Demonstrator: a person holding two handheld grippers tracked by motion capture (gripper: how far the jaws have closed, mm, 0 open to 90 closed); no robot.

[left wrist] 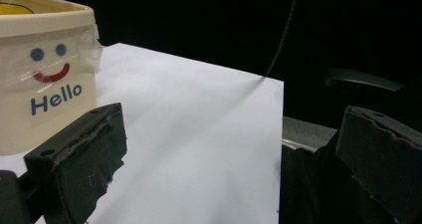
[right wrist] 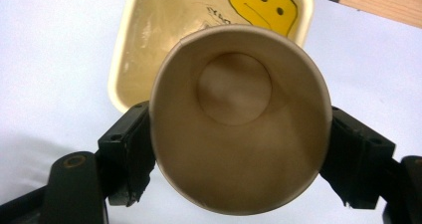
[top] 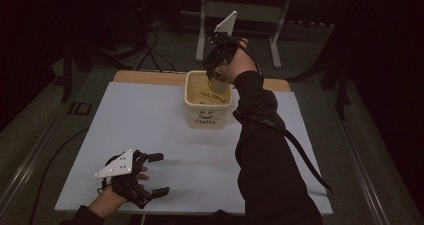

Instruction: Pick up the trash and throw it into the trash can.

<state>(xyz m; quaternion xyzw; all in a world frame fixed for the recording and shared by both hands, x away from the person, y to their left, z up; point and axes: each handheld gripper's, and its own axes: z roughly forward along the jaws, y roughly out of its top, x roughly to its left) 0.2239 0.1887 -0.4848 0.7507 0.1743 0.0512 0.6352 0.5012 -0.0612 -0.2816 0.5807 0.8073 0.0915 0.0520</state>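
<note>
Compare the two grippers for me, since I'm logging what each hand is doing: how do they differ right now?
The right gripper is raised over the cream tub, while the left gripper sits low at the white board's near edge. The right gripper's jaws are closed on a paper cup, squeezed slightly oval; the left gripper's jaws stand wide apart with nothing between them. Both have black jaws and a grey three-cornered plate.

dim room, dark bg | soft shadows | close jaws sl. blurred
</note>
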